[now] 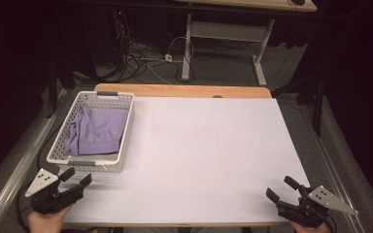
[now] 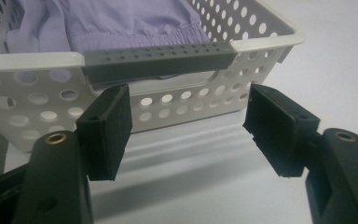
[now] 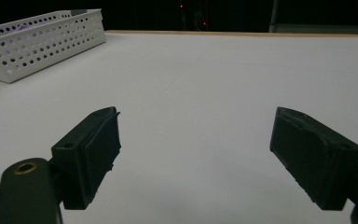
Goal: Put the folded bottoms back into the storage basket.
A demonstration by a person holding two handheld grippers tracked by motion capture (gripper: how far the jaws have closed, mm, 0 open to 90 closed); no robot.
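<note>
Since the lilac cloth [image 1: 97,131] crumpled in the white basket [image 1: 58,145], left of frame, looks soft and light, pinch a raised fold. Left gripper [image 1: 75,182] and right gripper [image 1: 280,189] gape wide, empty.

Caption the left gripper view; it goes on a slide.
Open left gripper faces the white basket's grey handle, purple cloth inside.

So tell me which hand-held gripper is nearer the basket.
Left. The left hand-held gripper sits just in front of the basket, jaws open. The right hand-held gripper is across the table at the near right corner.
</note>
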